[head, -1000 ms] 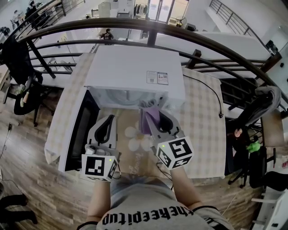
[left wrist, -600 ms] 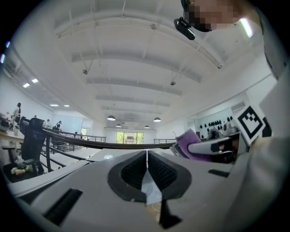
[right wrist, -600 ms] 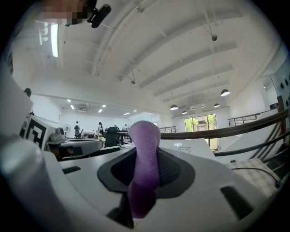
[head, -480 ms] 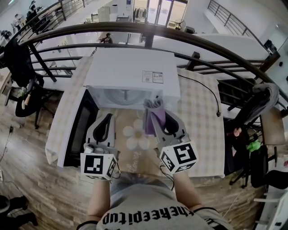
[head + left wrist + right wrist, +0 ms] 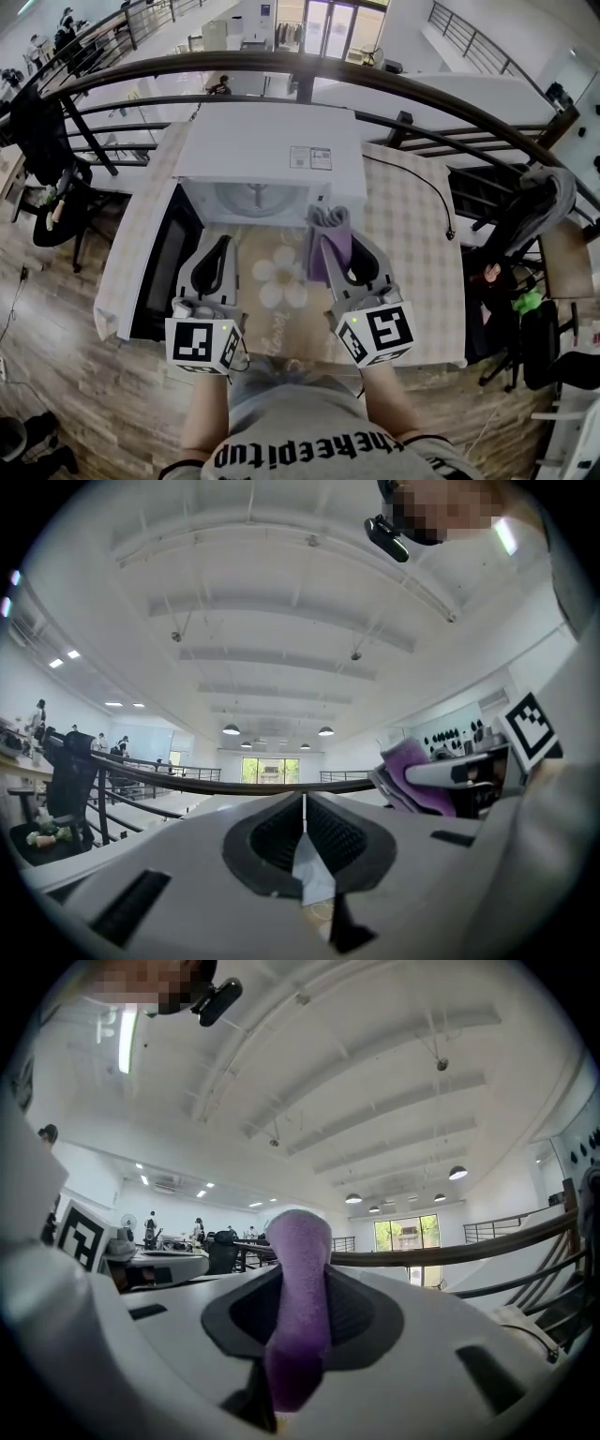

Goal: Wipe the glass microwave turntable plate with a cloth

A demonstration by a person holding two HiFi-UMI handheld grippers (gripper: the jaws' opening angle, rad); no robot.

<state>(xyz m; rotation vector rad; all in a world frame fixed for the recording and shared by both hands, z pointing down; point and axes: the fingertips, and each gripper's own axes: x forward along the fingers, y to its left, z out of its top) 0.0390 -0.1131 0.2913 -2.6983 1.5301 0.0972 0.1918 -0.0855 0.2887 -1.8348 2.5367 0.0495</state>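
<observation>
Right gripper [image 5: 325,242] is clamping a folded purple cloth [image 5: 335,247]. Its own view is showing the cloth [image 5: 298,1307] pinched upright between the jaws, with the free end standing out past the tips. Left gripper [image 5: 222,242] is carrying nothing: its jaws are sitting together, seam closed, with nothing between them.

The glass plate [image 5: 255,200] is lying inside the microwave [image 5: 272,141] on the cavity floor, with the door [image 5: 161,272] hanging open to the left. Both grippers are hovering side by side above the tabletop [image 5: 412,253], just in front of the opening. The cloth tip is reaching near the cavity's lower edge but is apart from the plate, as far as the head view shows. Both gripper views are tilting up at the ceiling and railing, so neither is showing the plate.

Progress, as judged:
- Done — the cloth is in hand and the door is open.
- Left — all of the wiping. The cloth is not yet touching glass, so the plate is waiting either for a reach into the cavity or for the free left gripper to draw it out first.
- The plate's state, clean or soiled, is too small to tell.
</observation>
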